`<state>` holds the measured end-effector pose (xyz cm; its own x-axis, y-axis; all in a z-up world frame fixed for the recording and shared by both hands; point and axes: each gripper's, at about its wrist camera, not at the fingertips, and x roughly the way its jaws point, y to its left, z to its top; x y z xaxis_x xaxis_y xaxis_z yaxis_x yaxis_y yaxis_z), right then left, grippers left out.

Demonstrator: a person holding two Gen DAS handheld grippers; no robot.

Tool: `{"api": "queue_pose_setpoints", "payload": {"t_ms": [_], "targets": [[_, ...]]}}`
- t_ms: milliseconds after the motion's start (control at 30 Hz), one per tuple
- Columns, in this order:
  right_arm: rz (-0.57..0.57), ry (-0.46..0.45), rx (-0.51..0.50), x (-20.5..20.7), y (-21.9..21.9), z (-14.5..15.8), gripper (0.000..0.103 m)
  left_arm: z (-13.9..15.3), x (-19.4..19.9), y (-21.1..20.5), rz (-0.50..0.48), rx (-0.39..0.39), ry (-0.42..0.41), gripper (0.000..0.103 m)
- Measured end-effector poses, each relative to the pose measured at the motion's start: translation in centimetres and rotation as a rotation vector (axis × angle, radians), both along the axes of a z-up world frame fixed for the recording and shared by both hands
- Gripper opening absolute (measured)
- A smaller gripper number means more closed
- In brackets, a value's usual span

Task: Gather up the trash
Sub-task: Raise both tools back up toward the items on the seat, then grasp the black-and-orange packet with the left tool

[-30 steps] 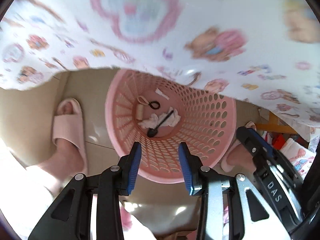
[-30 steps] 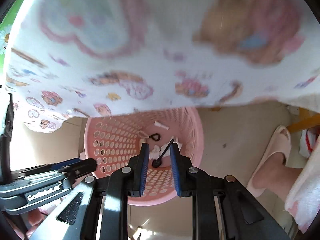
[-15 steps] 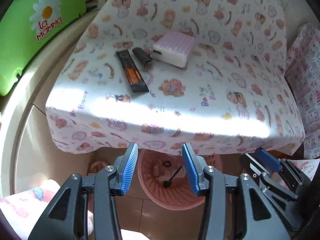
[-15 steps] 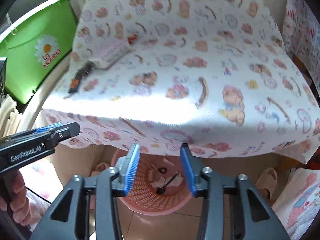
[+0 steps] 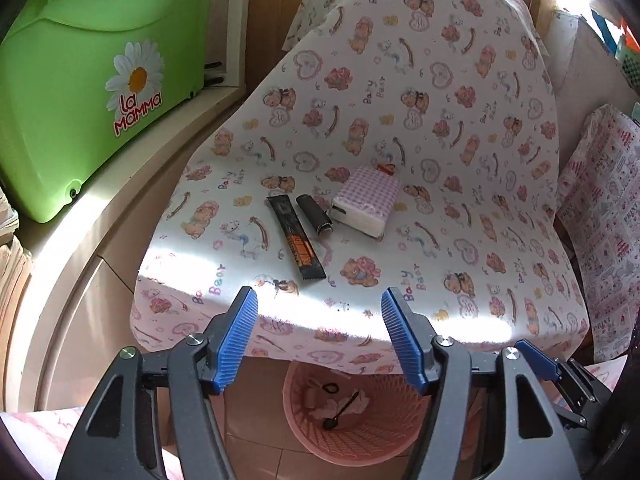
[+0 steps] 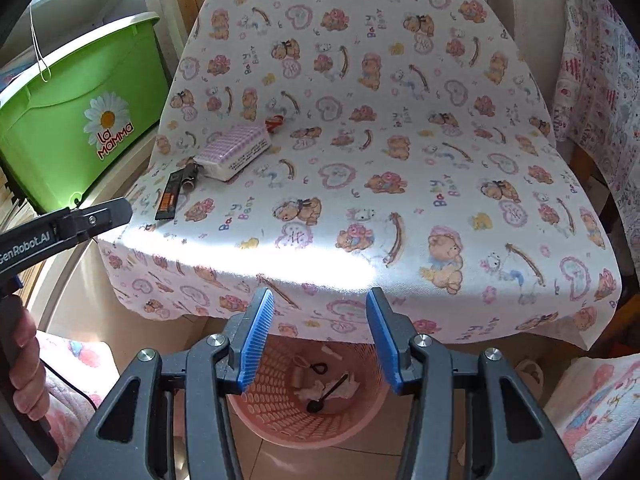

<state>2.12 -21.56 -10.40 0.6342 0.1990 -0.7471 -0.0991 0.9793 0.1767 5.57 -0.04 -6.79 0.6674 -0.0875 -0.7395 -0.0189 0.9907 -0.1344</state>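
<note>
Both grippers' fingers stand apart, empty, the left gripper (image 5: 318, 338) having just widened, nearer than the right gripper (image 6: 320, 340) to the black sachet (image 5: 296, 238) lying on the desk (image 5: 460, 240) ahead, long axis running away from the fingers.

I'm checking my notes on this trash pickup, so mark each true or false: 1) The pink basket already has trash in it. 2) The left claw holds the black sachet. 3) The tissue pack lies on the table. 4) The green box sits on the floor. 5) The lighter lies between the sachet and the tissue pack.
1) True: the pink basket holds a black spoon and crumpled paper.
2) False: the left claw is open and empty; the black sachet lies on the table.
3) True: tissue pack.
4) False: the green box sits on a ledge beside the table.
5) True: lighter.
</note>
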Motion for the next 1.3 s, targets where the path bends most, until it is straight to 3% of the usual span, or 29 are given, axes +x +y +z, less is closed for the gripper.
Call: {"api": "queue_pose_setpoints", "payload": {"t_ms": [200,400,467,567,600,667,733,1033,1167,1300], "targets": [[-0.004,-0.014,-0.018,0.0,0.5,0.1,0.051,-0.8,2.3,-1.2,-0.027,0.089,-0.032,0.059],[-0.004,-0.054,-0.077,-0.1,0.6,0.5,0.051,-2.7,3.6,-1.0,-0.009,0.096,0.003,0.044],[-0.004,-0.067,-0.095,0.0,0.7,0.6,0.053,-3.7,4.1,-0.5,0.008,0.052,0.041,0.041],[-0.010,-0.086,-0.095,-0.1,0.6,0.7,0.056,-4.2,4.2,1.0,0.048,-0.095,0.055,0.033],[-0.010,-0.087,-0.093,-0.1,0.6,0.7,0.056,-4.1,4.2,1.2,0.044,-0.115,0.059,0.025],[-0.011,-0.088,-0.093,0.0,0.6,0.7,0.056,-4.2,4.2,1.3,0.037,-0.139,0.062,0.020],[-0.011,-0.085,-0.096,0.0,0.6,0.7,0.056,-4.4,4.3,1.3,0.034,-0.144,0.067,0.004],[-0.030,-0.079,-0.080,0.3,0.1,0.5,0.056,-2.9,2.8,1.7,0.032,-0.179,0.066,0.000],[-0.034,-0.071,-0.085,0.4,0.1,0.2,0.056,-2.6,1.6,1.9,-0.003,-0.189,0.126,0.000],[-0.031,-0.064,-0.083,0.5,0.3,0.0,0.056,-2.2,1.3,2.0,0.011,-0.136,0.110,0.000]]}}
